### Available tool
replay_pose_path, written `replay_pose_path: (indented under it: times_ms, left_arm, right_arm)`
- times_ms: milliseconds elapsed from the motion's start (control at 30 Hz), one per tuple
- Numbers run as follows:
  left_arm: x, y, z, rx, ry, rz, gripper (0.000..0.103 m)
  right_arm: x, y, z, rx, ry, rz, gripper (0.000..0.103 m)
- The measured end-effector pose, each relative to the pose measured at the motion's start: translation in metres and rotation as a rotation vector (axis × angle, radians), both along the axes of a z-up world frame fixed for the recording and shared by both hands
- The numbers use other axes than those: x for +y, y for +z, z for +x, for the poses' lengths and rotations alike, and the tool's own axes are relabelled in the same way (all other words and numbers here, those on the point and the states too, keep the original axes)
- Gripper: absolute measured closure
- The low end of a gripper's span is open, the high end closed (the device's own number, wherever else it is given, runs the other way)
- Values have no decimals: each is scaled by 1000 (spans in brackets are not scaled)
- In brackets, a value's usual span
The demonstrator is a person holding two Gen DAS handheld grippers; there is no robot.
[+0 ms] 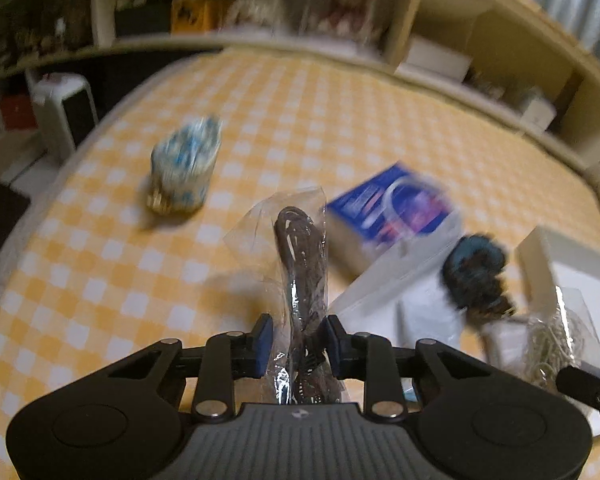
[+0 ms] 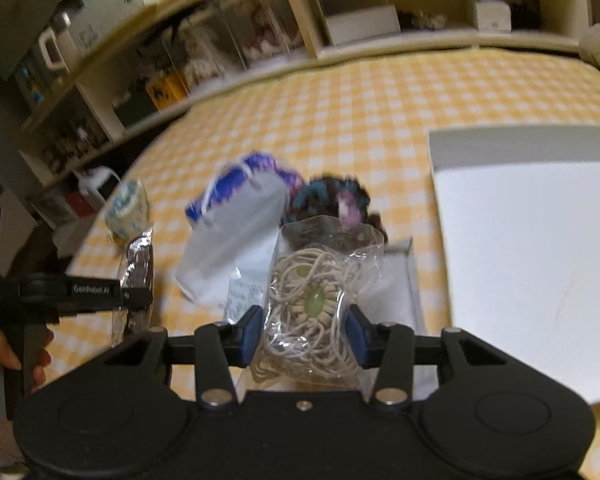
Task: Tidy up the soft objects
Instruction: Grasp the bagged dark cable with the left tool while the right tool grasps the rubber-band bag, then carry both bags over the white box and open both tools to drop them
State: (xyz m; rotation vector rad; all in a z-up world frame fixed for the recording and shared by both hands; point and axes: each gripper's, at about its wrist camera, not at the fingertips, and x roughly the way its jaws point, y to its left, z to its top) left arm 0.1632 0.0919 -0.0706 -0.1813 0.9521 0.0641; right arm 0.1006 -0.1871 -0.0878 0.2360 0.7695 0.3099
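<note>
My left gripper (image 1: 297,344) is shut on a clear bag of brown cord (image 1: 300,264), which stands upright between the blue pads above the yellow checked table (image 1: 300,112). My right gripper (image 2: 306,334) is shut on a clear bag of beige cord with a green stone (image 2: 316,292). That bag also shows at the right edge of the left wrist view as the beige cord bag (image 1: 556,340). A dark teal scrunchie (image 2: 332,196) lies just beyond it. In the right wrist view the left gripper (image 2: 136,292) sits at the left, with a hand (image 2: 4,352) on its handle.
A blue and purple gift bag (image 2: 236,224) lies on its side mid-table. A blue-and-white patterned pouch (image 1: 186,164) stands far left. A large white box (image 2: 532,240) fills the right side. A shallow white tray (image 2: 404,280) lies under the right gripper. Shelves (image 2: 340,8) line the back.
</note>
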Motion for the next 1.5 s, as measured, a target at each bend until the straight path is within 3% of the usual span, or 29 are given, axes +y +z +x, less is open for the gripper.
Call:
replay_pose_path:
  times_ms: [267,500,767,1133,1500]
  left_arm:
    - [-30,54,-27,-201,-87,14,73]
    - [-70,86,-41,-281,-167,-29,73]
    - [-129,106,-43,-336,-252,-100,73]
    - [-235,96,-36,-273,-396,-269,73]
    - [-333,46,-17,-118,-478,-383,73]
  right_arm:
    - [-23,47,-11,-138,29,-2,57]
    - [-65,88,-20,-238,34,-9,57]
    - [-136,116,-31,-268,-5,-37,57]
    - [-232,102,-43,-235,-97,-72,57]
    - [-293,53,-42,-124,-116,-121,57]
